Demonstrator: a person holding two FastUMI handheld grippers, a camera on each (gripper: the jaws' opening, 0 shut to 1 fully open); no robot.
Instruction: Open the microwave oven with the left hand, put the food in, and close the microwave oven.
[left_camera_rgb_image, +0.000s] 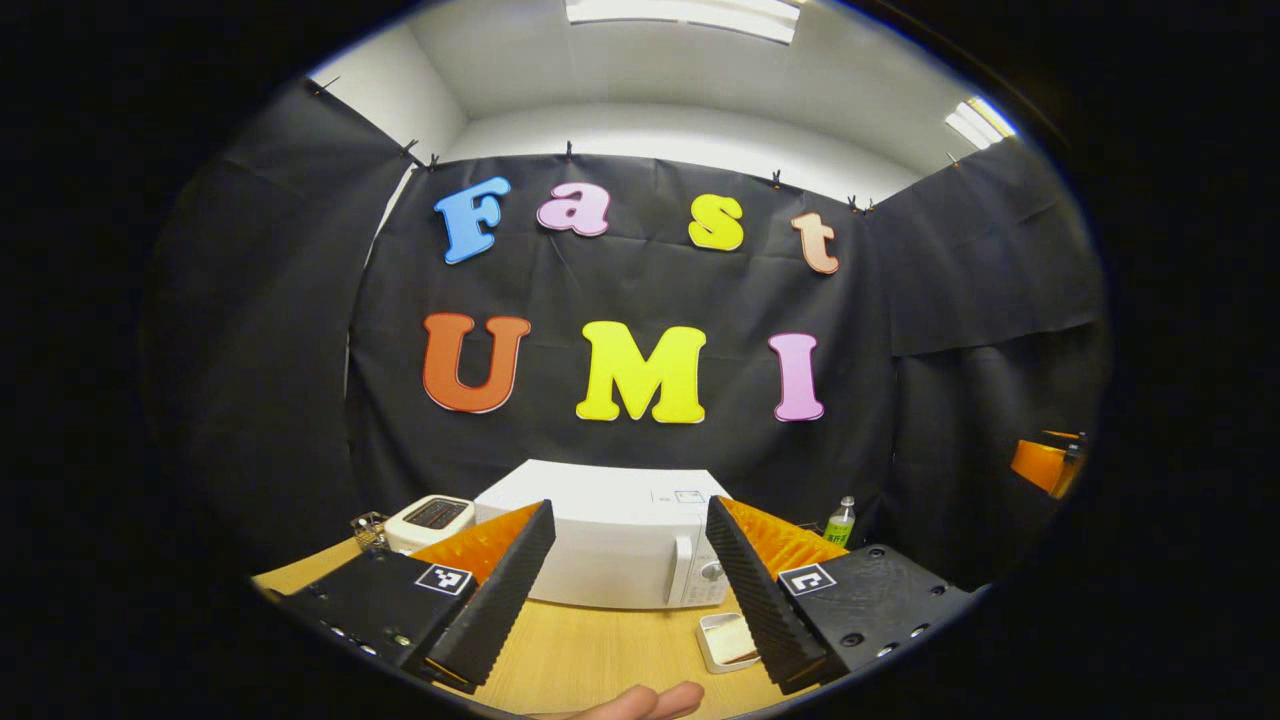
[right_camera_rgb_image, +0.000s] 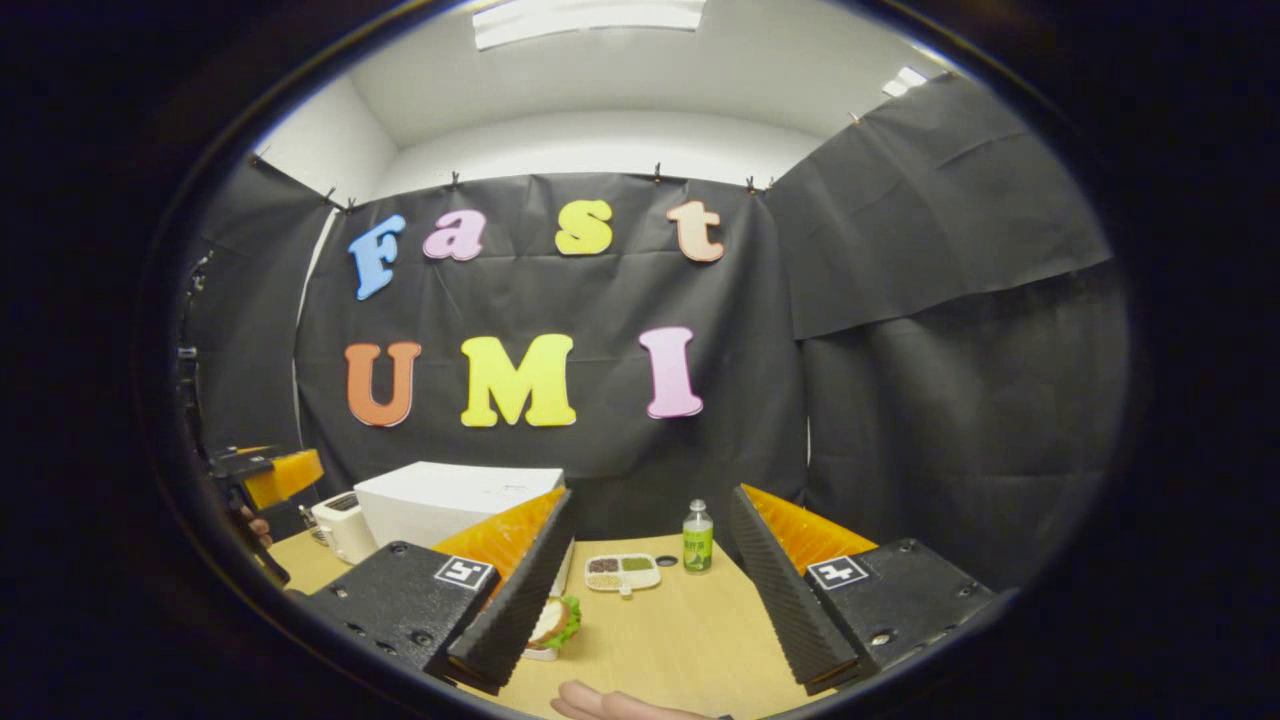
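Both grippers (left_camera_rgb_image: 630, 585) (right_camera_rgb_image: 650, 590) spread, empty, short of the microwave (left_camera_rgb_image: 610, 545). Door stiff; hook its handle (left_camera_rgb_image: 684, 570). Sandwich (right_camera_rgb_image: 555, 622), probably soft: grip its dish.

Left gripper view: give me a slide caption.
Open left gripper faces the closed white microwave on the wooden table, food tray nearby.

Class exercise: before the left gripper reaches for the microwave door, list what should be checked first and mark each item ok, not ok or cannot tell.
1. Left gripper open, holding nothing: ok.
2. Microwave door shut, handle facing the gripper: ok.
3. Path over the table to the door free: ok.
4. Food dish beside the approach, near the left gripper's finger: cannot tell if touching.
5. Right gripper open, off the sandwich: ok.
6. Bottle upright, away from the microwave: ok.
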